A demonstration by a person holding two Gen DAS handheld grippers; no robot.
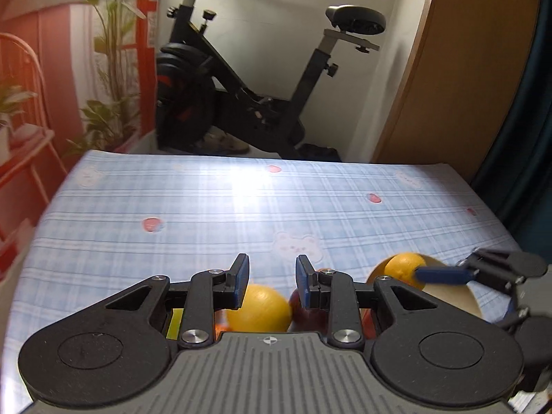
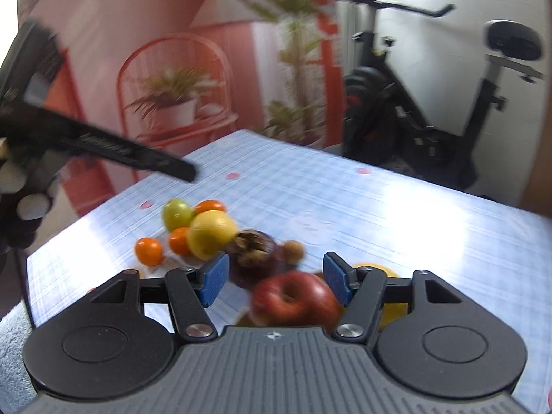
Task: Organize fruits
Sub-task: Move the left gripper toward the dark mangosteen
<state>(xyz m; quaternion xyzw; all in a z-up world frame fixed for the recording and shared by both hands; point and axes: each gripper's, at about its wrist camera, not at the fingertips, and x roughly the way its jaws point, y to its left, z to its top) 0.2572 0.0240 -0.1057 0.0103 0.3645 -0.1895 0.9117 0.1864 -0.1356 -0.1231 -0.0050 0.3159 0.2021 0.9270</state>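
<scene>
Several fruits lie in a loose group on the blue checked tablecloth (image 2: 379,207). In the right wrist view a red apple (image 2: 296,298) lies just below my open right gripper (image 2: 274,277), beside a dark purple fruit (image 2: 253,248), a small brown fruit (image 2: 293,251), a yellow lemon (image 2: 211,233), a green fruit (image 2: 176,214) and small oranges (image 2: 149,251). In the left wrist view my left gripper (image 1: 272,281) is open and empty above a yellow fruit (image 1: 262,307) and a red fruit (image 1: 303,310). The right gripper's blue finger (image 1: 445,274) touches an orange (image 1: 403,269) over a tan bowl (image 1: 452,296).
The table's far edge faces an exercise bike (image 1: 248,79) and a wooden panel (image 1: 465,69). A red chair (image 2: 179,96) with potted plants stands off the left side. The other gripper's black body (image 2: 86,138) hangs over the table's left corner.
</scene>
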